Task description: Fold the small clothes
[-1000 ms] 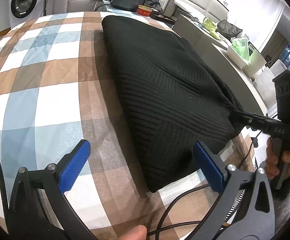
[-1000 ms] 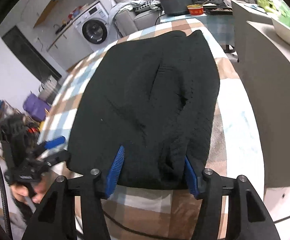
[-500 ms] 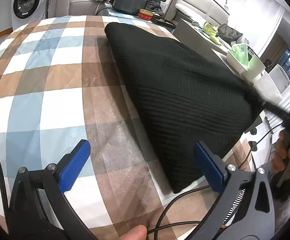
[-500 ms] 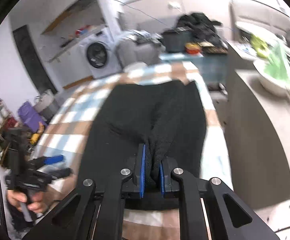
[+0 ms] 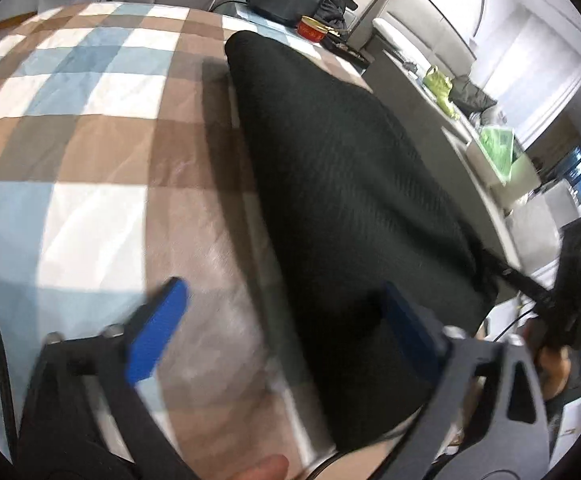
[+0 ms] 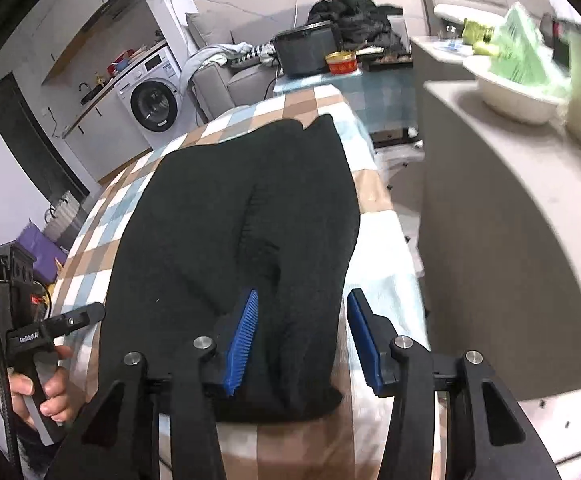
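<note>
Daylit fisheye frames, motion-blurred left view

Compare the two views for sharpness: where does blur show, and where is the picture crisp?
Left wrist view: motion-smeared throughout, blue fingers and checked tablecloth soft. Right wrist view: black knit garment and washing machine crisp, green bag streaked.

sweater (image 6: 230,220) on checked cloth (image 5: 90,120) | tin (image 6: 341,62) behind it | washing machine (image 6: 154,100) far left
</note>
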`<state>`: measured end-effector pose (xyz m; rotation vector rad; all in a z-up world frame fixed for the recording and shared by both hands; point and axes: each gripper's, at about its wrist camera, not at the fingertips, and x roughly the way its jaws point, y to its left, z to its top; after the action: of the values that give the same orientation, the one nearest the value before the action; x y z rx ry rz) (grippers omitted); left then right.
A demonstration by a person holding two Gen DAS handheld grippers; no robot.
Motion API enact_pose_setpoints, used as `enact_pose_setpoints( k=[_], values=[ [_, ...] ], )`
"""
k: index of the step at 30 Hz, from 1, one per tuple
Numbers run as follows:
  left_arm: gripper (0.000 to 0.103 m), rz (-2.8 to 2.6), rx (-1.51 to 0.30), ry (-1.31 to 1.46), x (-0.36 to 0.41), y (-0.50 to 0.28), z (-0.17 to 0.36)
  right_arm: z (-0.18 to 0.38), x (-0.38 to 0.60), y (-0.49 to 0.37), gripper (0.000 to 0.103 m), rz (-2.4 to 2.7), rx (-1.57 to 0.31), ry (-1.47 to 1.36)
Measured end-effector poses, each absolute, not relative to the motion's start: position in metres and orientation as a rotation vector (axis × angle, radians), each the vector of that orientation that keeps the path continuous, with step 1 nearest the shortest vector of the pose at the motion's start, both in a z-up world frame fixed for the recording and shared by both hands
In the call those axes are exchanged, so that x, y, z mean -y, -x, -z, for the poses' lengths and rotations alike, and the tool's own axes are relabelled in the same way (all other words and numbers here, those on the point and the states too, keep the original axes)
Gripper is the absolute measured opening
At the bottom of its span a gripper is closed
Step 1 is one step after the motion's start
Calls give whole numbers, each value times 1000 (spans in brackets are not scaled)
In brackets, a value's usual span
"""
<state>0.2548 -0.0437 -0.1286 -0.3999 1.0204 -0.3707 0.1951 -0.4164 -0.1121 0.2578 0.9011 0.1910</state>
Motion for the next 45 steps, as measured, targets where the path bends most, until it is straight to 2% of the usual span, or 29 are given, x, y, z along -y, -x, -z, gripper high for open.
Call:
enact_pose_setpoints(
  k=[1, 2, 4, 5, 6, 7, 9, 12, 17, 28, 37, 40, 45],
  values=[
    [86, 373, -1020, 401, 45, -260, 129, 117, 417, -202, 47, -208, -907, -279],
    [80, 366, -1013, 396, 48, -265, 128, 120, 418, -209, 46, -220, -913, -293],
    [65, 381, -1015, 403, 52, -274, 131, 127, 417, -219, 39, -230, -927, -303],
    [50, 394, -1018, 410, 55, -278, 132, 130, 413, -224, 37, -238, -938, -304],
    [38, 404, -1018, 410, 58, -281, 134, 131, 412, -225, 32, -243, -944, -307],
    [38, 395, -1018, 395, 60, -283, 134, 134, 410, -227, 27, -254, -952, -309],
    [30, 394, -1002, 384, 63, -285, 133, 136, 405, -228, 21, -273, -960, -311],
    [26, 399, -991, 385, 60, -284, 133, 138, 395, -233, 20, -290, -966, -295],
    [25, 345, -966, 420, 32, -277, 131, 139, 367, -237, 20, -353, -980, -289],
    [25, 125, -927, 488, -82, -240, 129, 143, 262, -237, 21, -575, -1027, -254],
    [26, 49, -881, 380, -88, -222, 112, 135, 299, -191, 23, -480, -1058, -227],
    [35, 55, -857, 363, -79, -213, 101, 127, 309, -180, 23, -488, -1030, -239],
    [60, 82, -824, 339, -62, -193, 84, 114, 298, -174, 23, -648, -988, -348]
  ],
)
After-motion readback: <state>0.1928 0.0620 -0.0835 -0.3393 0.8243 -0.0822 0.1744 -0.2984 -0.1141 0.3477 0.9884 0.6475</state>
